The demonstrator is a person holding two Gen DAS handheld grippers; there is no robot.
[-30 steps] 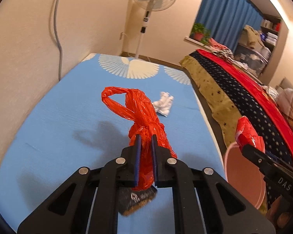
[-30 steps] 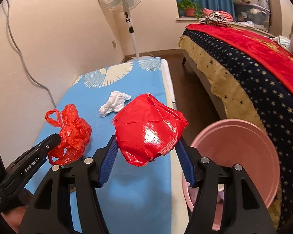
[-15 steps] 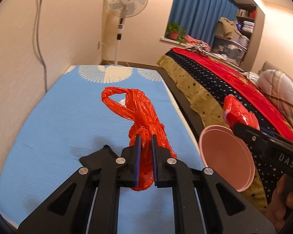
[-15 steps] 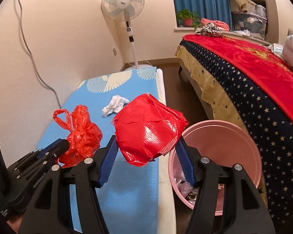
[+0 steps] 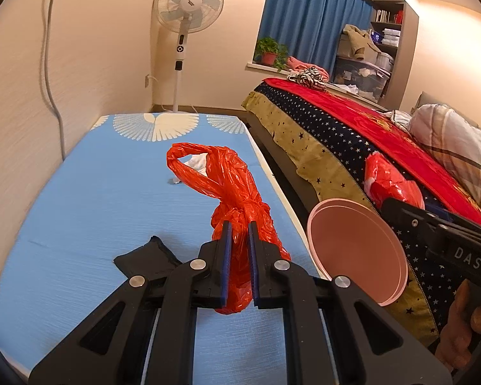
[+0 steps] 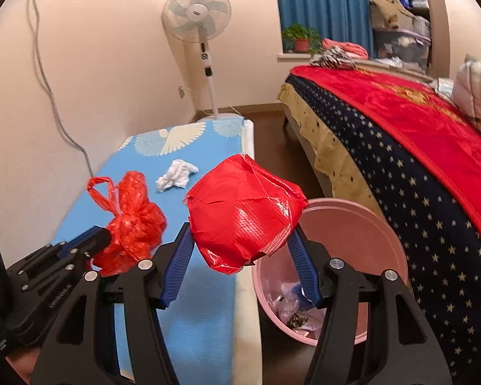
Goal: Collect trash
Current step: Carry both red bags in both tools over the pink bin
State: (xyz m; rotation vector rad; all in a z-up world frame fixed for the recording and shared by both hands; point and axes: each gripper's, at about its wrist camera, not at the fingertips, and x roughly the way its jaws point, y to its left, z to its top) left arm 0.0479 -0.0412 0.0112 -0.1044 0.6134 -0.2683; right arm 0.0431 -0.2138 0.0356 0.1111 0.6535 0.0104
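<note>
The left gripper (image 5: 239,224) is seen at the lower centre of the left wrist view, its jaws nearly closed and clamped on a crumpled orange plastic bag (image 5: 234,199), whose looped handle is raised toward the middle of the frame. The right gripper (image 6: 240,240) is seen at the lower centre of the right wrist view, its jaws set moderately wide and pressed against both sides of a red crumpled ball (image 6: 245,211), which is held clear of the surface below. A pink bin (image 6: 378,224) is located at the lower right of that view, just beside the edge of a blue mat (image 6: 138,166); scraps are visible at its bottom. The ball is positioned at the bin's left rim, partly over the opening. A white crumpled tissue (image 6: 176,178) is observed lying on the mat, above centre-left. A black cloth (image 5: 144,258) is noted on the mat at the lower left of the left wrist view. A bed (image 6: 417,147) with a red and starred cover occupies the right side. A standing fan (image 6: 197,19) is placed against the wall at the upper centre.
</note>
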